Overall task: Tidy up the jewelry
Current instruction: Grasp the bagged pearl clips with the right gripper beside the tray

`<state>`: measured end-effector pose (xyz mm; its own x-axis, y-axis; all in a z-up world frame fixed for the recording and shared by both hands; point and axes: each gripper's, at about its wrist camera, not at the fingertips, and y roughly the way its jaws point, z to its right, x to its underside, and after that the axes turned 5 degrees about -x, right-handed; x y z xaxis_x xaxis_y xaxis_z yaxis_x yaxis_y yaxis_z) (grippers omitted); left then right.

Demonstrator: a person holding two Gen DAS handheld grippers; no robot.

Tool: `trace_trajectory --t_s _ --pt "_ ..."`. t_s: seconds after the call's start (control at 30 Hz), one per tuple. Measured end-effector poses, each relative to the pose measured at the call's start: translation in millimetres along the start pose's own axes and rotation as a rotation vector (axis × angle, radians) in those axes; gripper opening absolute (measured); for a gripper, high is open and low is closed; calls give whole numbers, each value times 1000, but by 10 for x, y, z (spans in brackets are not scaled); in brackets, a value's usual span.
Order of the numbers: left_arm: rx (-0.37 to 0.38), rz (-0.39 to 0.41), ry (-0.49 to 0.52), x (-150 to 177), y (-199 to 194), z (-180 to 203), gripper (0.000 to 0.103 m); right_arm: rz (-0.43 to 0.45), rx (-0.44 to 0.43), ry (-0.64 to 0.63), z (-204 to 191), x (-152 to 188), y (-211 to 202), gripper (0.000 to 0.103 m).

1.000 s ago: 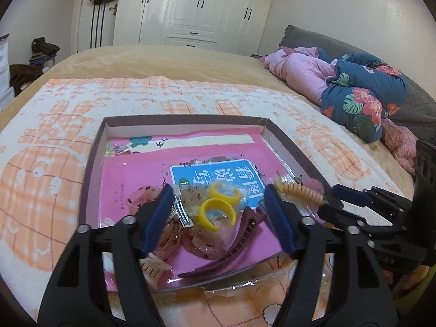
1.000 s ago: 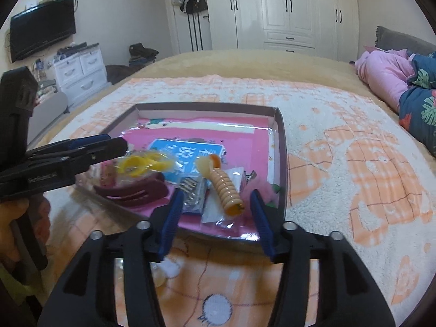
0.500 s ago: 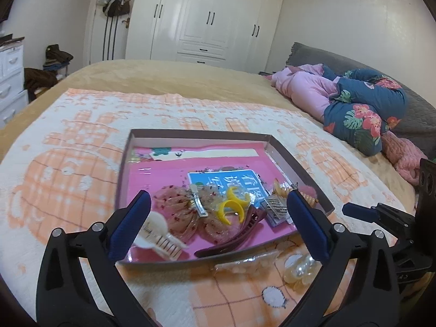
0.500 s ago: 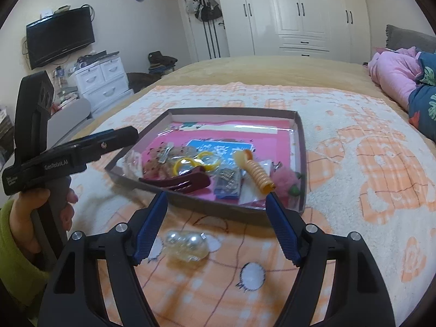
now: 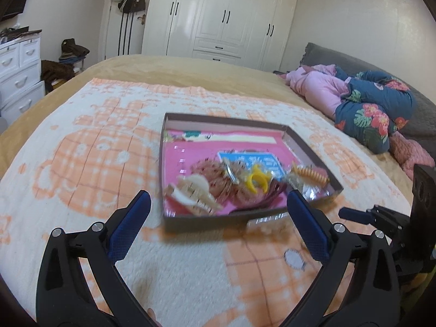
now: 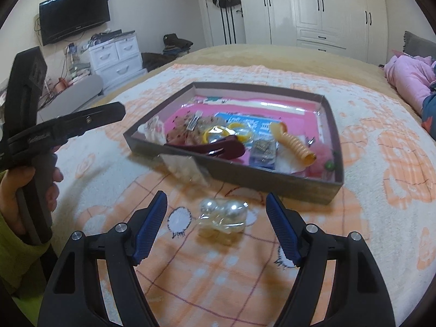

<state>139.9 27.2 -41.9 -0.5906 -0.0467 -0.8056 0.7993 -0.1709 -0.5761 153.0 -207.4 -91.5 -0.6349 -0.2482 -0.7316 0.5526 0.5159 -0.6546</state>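
Observation:
A shallow brown tray (image 5: 207,221) with a pink lining lies on the bed. It holds a white claw clip (image 5: 190,193), a yellow clip (image 5: 257,181), an orange spiral tie (image 5: 310,175), a dark red hair clip (image 6: 215,145) and a pink flower piece (image 6: 321,158). A clear bag of pearl beads (image 6: 223,215) lies on the blanket just in front of the tray. My right gripper (image 6: 216,200) stands open over it with the bag between the fingers, untouched. My left gripper (image 5: 218,199) is wide open and empty, short of the tray's front wall.
An orange-and-white blanket (image 5: 90,163) covers the bed. A clear packet (image 6: 185,166) hangs over the tray's front wall. Folded pink and blue bedding (image 5: 368,103) lies at the right. A hand in a green sleeve (image 6: 16,190) holds the left gripper (image 6: 109,111).
Both grippers have drawn back from the tray and their jaws stand wider. The pearl bag on the blanket has come into view between the right fingers.

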Motion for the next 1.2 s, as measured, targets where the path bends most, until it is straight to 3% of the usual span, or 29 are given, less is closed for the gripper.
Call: trace_trajectory --t_s 0.17,0.27,0.37,0.43,0.47,0.7,0.9,1.07,1.17,1.2 --pt "2 -48 14 178 35 3 92 -24 0 20 16 35 119 72" --pt "21 -84 15 262 112 24 92 -40 18 15 44 53 197 66" --pt "38 -111 21 307 193 83 92 -54 20 20 84 67 262 58" --pt "51 -131 27 334 255 134 92 -70 17 20 116 80 291 44" --pt "58 -137 29 339 278 154 92 -66 13 21 133 88 284 43" --pt "134 -201 -6 335 549 323 92 -45 38 49 317 108 118 42" --pt "156 -245 -66 317 755 417 91 -13 89 89 582 152 -111 42" --pt "131 -257 -140 273 850 427 91 3 102 123 718 174 -206 42" --pt "97 -255 -139 289 846 446 80 10 99 137 760 174 -233 42" --pt "88 -256 -131 300 838 443 69 12 97 138 762 169 -239 42"
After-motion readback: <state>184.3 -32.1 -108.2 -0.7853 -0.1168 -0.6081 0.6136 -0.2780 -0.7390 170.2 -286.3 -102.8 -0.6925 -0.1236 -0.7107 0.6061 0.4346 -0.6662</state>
